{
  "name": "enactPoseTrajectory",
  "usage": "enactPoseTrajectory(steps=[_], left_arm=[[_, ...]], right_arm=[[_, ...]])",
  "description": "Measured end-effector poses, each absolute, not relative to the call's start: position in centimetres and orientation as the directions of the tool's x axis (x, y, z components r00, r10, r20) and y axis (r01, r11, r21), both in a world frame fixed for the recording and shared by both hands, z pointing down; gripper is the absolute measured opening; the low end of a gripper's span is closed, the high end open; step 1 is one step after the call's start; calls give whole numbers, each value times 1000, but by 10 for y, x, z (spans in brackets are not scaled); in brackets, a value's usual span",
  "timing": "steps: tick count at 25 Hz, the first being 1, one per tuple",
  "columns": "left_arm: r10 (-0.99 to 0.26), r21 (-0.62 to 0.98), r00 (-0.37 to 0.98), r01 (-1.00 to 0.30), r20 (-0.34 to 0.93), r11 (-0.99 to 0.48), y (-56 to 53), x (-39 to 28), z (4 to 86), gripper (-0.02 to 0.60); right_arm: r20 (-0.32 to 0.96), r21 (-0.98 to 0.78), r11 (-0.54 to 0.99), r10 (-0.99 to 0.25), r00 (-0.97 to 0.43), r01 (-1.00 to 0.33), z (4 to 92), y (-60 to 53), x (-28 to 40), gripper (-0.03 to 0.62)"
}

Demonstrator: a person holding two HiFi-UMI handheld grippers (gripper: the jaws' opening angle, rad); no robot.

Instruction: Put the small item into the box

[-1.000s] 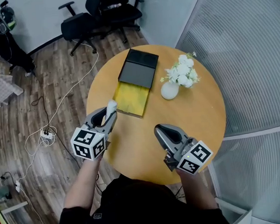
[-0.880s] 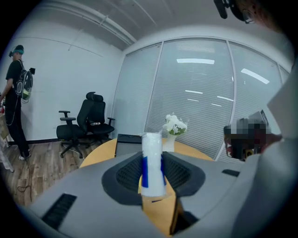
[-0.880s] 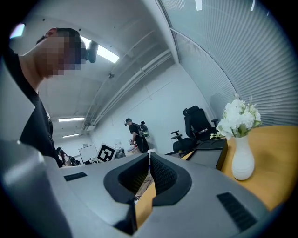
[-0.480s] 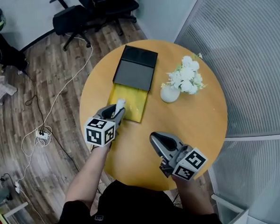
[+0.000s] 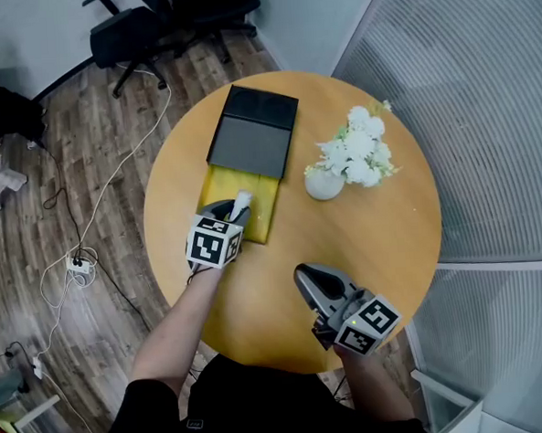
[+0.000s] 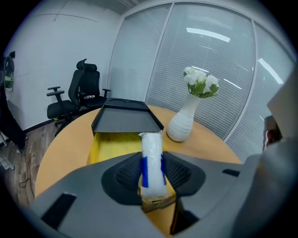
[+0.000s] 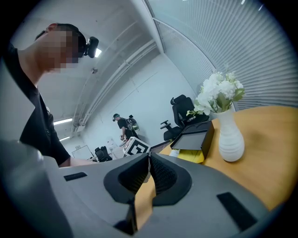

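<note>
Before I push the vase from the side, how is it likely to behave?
The vase narrows to a slim neck under a wide bunch of flowers, so it is probably top-heavy and may tip if pushed high. It looks smooth and hard, perhaps ceramic: pushed low it may slide on the table, and a fall could break it.

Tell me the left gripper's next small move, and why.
Probably ease the left gripper a little lower, then open it. Its jaws grip the white packet, which hangs over the near part of the open yellow box, so a short drop should land it inside.
</note>
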State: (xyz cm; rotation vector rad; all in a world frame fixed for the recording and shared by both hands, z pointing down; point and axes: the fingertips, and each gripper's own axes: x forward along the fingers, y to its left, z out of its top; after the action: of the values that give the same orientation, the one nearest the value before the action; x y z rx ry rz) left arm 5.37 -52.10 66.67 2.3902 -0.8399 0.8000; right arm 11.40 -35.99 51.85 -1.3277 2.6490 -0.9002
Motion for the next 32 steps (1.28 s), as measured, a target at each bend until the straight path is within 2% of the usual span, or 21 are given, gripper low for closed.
enactPoseTrajectory(steps=[11, 23, 32], left_arm=[[-429, 203, 596, -714, 679, -670, -531, 39, 669, 173], [-578, 147, 598, -755, 556, -639, -481, 8, 583, 74], [-670, 107, 580, -787, 464, -608, -426, -22, 527, 34]], right_arm=[[203, -533, 461, -744, -637, -709, 512, -351, 119, 38], [118, -471, 576, -710, -695, -669, 470, -328, 105, 38], [43, -421, 655, -676, -735, -627, 439, -296, 95, 38]])
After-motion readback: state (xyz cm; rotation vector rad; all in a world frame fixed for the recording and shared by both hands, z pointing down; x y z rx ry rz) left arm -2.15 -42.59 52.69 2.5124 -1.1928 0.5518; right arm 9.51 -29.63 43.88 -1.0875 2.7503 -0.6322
